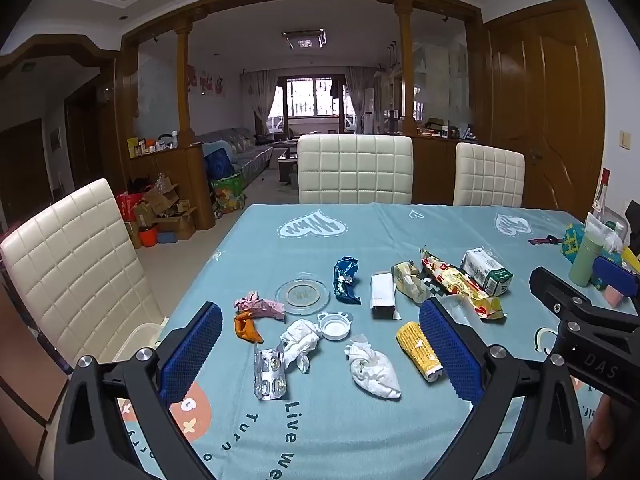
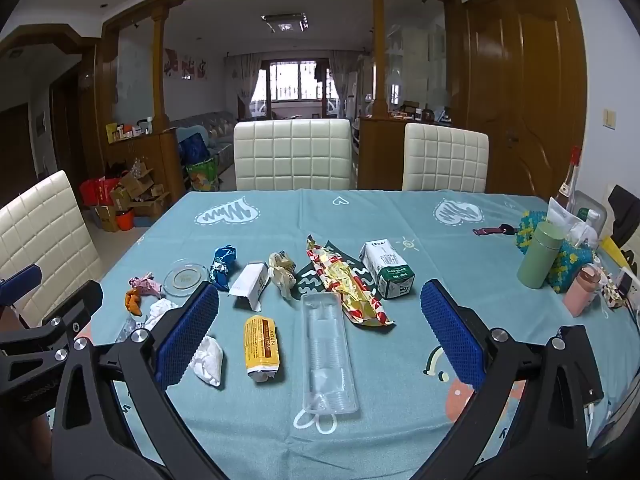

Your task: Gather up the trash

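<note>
Trash lies scattered on the blue tablecloth (image 1: 360,420). In the left wrist view: a crumpled white tissue (image 1: 374,366), a yellow wrapper roll (image 1: 419,345), a blister pack (image 1: 270,372), a white cap (image 1: 334,325), an orange peel (image 1: 247,327), a pink wrapper (image 1: 258,304), a blue foil wrapper (image 1: 346,280). My left gripper (image 1: 320,340) is open and empty above them. In the right wrist view: a clear plastic tray (image 2: 328,356), the yellow roll (image 2: 262,346), a red-gold wrapper (image 2: 346,284), a milk carton (image 2: 386,268). My right gripper (image 2: 320,320) is open and empty over the tray.
A glass ashtray (image 1: 303,293) sits mid-table. At the right edge stand a green flask (image 2: 538,254), a pink bottle (image 2: 584,292) and a glass bottle (image 2: 570,184). White chairs (image 2: 294,154) ring the table. The table's left edge drops to the floor.
</note>
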